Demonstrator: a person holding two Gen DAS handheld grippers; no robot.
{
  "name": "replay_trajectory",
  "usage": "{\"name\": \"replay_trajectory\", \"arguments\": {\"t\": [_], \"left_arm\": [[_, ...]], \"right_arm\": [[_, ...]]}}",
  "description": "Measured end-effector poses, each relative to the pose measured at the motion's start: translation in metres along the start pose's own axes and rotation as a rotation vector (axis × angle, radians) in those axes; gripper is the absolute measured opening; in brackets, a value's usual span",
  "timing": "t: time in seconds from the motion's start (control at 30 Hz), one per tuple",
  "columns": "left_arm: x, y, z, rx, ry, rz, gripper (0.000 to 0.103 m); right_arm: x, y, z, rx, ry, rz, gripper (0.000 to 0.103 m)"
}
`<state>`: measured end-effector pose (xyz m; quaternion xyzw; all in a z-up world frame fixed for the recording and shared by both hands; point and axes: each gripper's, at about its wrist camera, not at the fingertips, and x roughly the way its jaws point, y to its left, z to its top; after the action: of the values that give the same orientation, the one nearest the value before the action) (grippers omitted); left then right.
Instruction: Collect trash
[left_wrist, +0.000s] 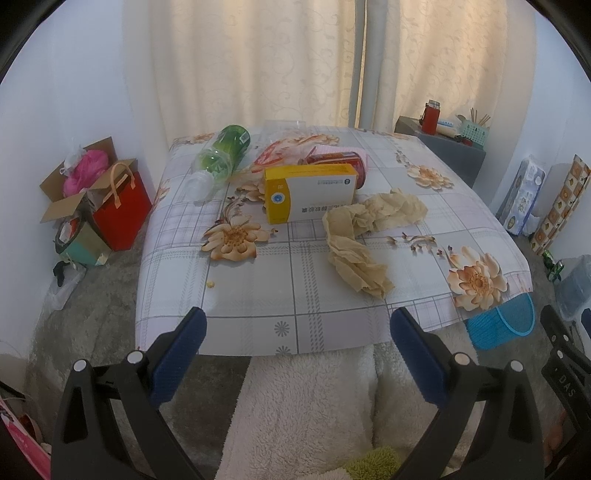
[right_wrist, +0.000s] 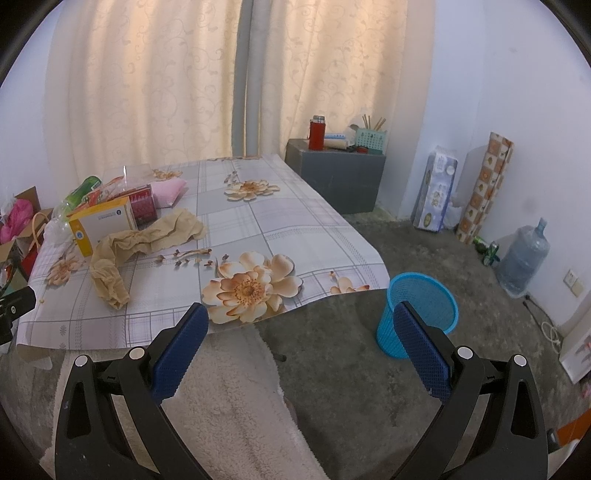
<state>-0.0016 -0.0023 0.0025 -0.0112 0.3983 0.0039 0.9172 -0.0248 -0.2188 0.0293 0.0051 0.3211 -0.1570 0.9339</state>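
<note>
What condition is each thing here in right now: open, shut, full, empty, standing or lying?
Left tongs: open, holding nothing.
Right tongs: open, holding nothing.
Green bottle: lying on its side on the table.
Yellow box: lying flat, closed.
Beige paper: crumpled, loose on the tablecloth.
Blue bin: upright on the floor, looks empty.
Curtains: drawn.

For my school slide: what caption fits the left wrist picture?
Open left claw faces a flowered table with crumpled paper, a yellow box and a green bottle.
</note>
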Motion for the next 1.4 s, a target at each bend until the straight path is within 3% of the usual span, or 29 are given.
{"name": "replay_trajectory", "arguments": {"t": [1.4], "left_arm": [[0.0010, 0.0000, -0.0020, 0.004, -0.003, 0.002, 0.098]], "right_arm": [[0.0008, -0.0022, 0.0009, 0.002, 0.004, -0.006, 0.096]]}}
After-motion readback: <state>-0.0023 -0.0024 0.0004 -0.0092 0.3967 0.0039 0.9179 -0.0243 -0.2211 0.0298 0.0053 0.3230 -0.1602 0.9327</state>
